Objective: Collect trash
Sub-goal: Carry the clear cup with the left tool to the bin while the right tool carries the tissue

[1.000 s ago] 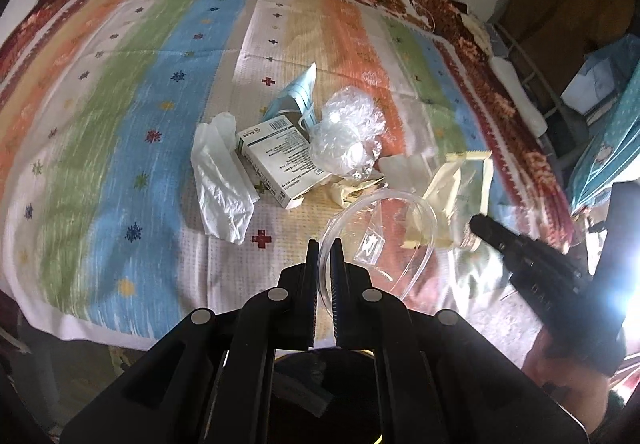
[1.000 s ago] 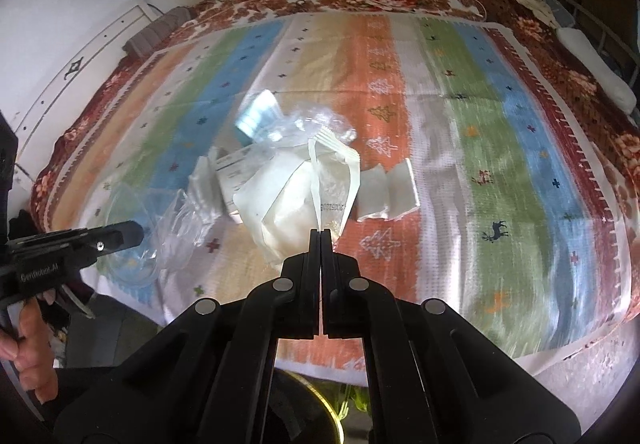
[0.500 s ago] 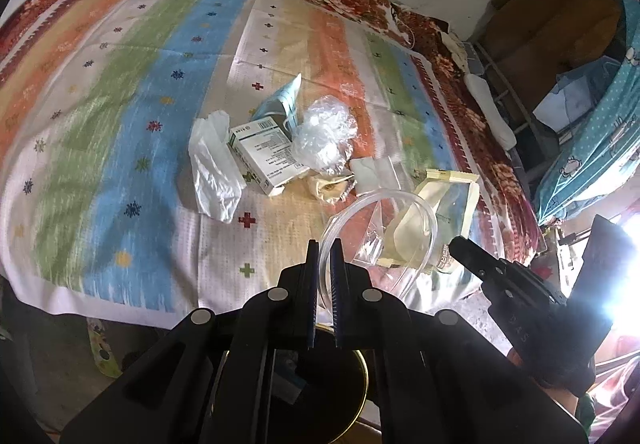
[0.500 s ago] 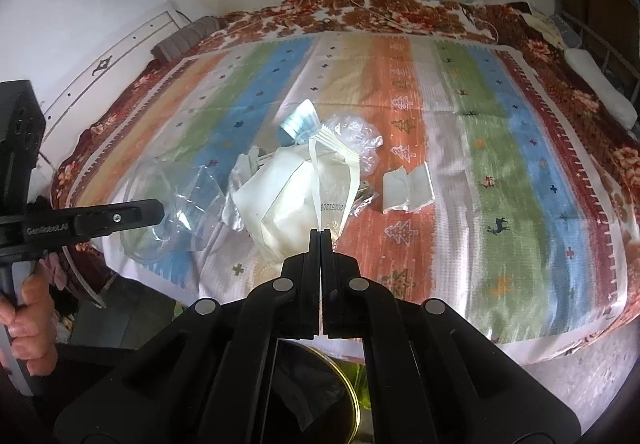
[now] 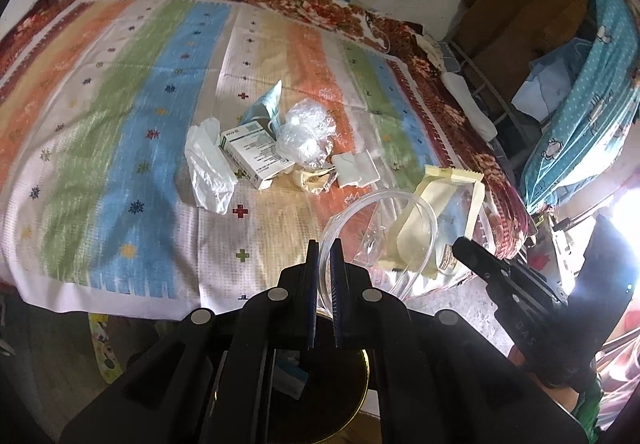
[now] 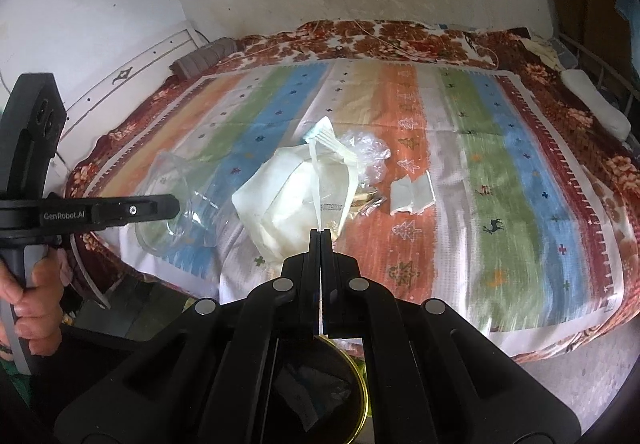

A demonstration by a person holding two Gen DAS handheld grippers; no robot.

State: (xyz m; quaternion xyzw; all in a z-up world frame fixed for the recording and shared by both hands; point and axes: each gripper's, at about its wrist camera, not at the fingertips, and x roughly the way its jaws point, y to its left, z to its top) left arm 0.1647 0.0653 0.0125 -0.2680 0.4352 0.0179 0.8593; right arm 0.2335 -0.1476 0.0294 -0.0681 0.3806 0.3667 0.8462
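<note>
Item 1: my left gripper (image 5: 325, 244) pinches the clear plastic container (image 5: 380, 232). Item 2: my right gripper (image 6: 321, 234) pinches the cream bag (image 6: 288, 200). Bin (image 6: 352, 396) sits below both. Risk: thin edges slipping, dropping short.

My two wrist views look steeply down across the striped bedspread (image 5: 120, 148), sharing its littered centre and foot edge.
</note>
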